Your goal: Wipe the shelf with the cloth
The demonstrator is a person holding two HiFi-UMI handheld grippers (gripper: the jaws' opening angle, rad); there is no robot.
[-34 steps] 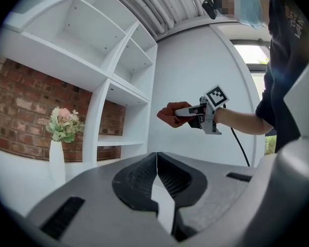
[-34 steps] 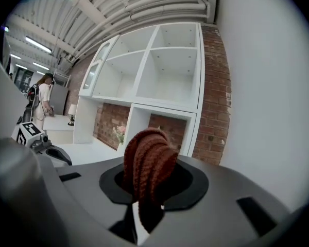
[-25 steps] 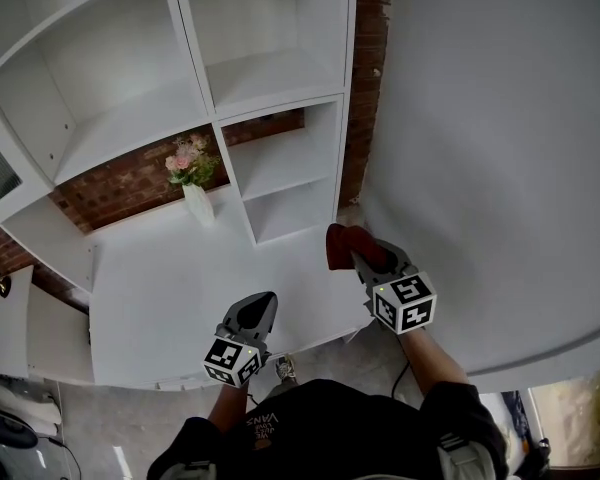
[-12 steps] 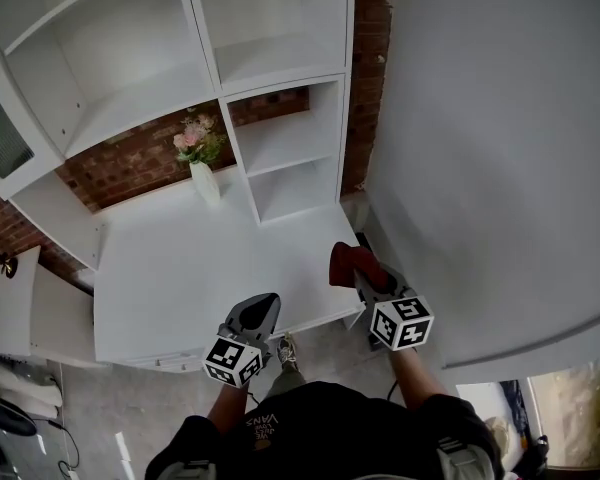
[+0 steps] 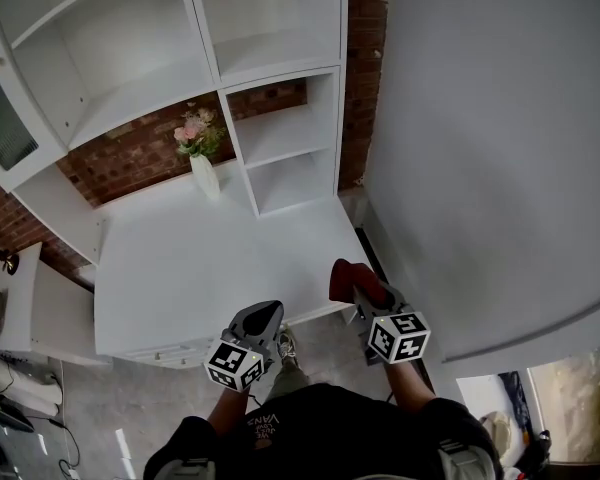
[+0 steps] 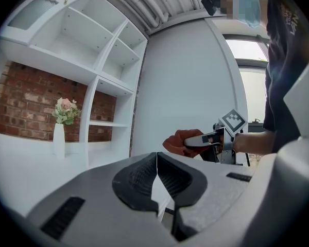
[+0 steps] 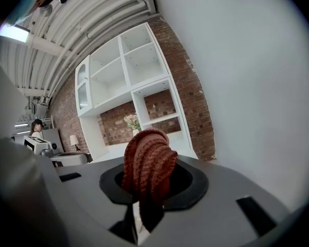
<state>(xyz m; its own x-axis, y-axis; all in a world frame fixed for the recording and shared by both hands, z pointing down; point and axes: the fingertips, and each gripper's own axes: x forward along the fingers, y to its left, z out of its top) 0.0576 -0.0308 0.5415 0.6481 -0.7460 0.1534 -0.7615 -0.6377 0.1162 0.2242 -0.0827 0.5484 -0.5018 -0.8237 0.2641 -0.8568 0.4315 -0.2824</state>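
Right gripper (image 5: 360, 286) clamped on rust-red knitted cloth (image 7: 148, 161) — bunched up between its jaws, left gripper (image 6: 156, 175) pressed closed, empty, white shelf unit (image 5: 280, 138) well ahead of both — flower vase (image 5: 202, 173) beside it.

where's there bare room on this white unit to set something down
The wide counter is bare from its front edge back to the vase at its rear. The two cubbies right of the vase look bare, as do the upper shelves. Only the vase's spot is taken; the right gripper holds the cloth near the front right corner.
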